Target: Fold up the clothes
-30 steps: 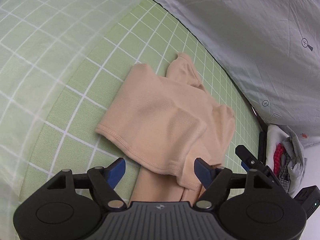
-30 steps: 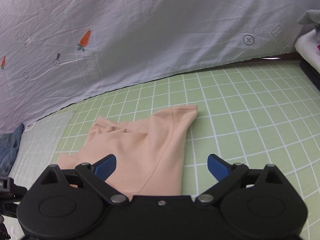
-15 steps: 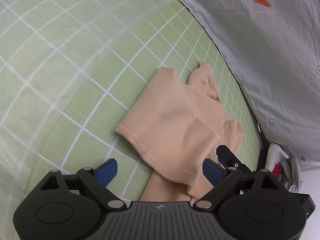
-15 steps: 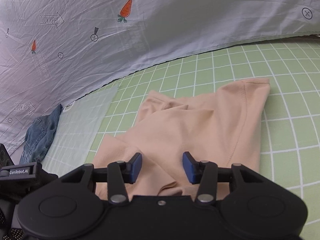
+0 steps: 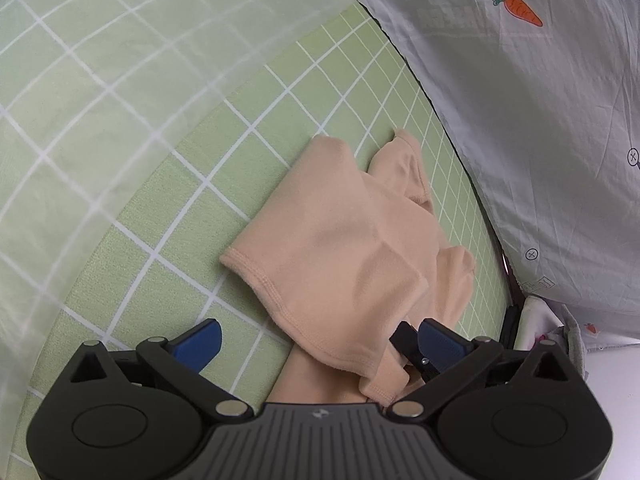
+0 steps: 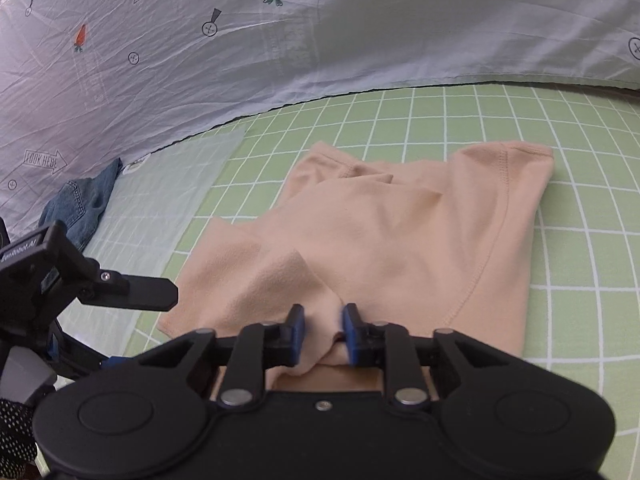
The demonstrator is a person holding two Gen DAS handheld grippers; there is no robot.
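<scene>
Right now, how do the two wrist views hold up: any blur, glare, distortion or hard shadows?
Left wrist view: strong fisheye bending of the green grid mat, with a washed-out, hazy upper-left corner; the beige garment is sharp. Right wrist view: even, soft light, no hard shadows, sharp stitching on the garment and dark corners.

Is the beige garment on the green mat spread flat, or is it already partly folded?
Partly folded. The beige garment lies in overlapping layers, one hemmed flap over another, and the right tool pinches a fold at its near edge.

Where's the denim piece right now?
In the right wrist view, the denim piece lies bunched at far left against the carrot-print sheet, at the far edge of the pale mat, apart from the peach garment.
</scene>
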